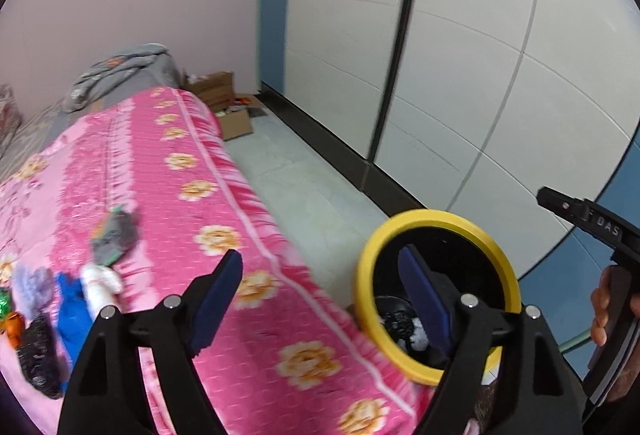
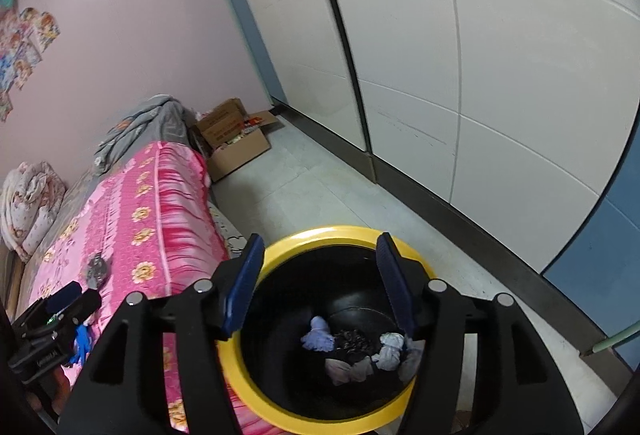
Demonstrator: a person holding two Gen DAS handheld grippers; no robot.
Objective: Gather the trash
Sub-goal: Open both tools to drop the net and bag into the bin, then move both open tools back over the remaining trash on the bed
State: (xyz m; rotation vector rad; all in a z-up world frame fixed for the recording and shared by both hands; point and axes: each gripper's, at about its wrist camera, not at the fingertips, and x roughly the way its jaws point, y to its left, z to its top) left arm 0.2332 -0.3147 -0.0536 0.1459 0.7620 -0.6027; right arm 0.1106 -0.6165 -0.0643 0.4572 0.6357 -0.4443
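A black bin with a yellow rim (image 2: 276,403) stands on the floor beside the bed; it also shows in the left wrist view (image 1: 496,247). Crumpled white, lilac and black scraps (image 2: 356,351) lie inside it. My right gripper (image 2: 318,283) is open and empty right above the bin's mouth. My left gripper (image 1: 324,299) is open and empty over the bed's edge. On the pink floral bedspread (image 1: 168,163) lie trash pieces: a grey crumpled piece (image 1: 114,231), a white piece (image 1: 100,285), a blue piece (image 1: 72,311), a lilac piece (image 1: 32,287) and a black piece (image 1: 38,355).
Open cardboard boxes (image 2: 236,143) sit on the floor at the bed's far end. White wardrobe doors (image 2: 480,75) line the right side. A grey blanket (image 1: 116,71) lies at the bed's head. Pale floor (image 2: 320,187) runs between bed and wardrobe.
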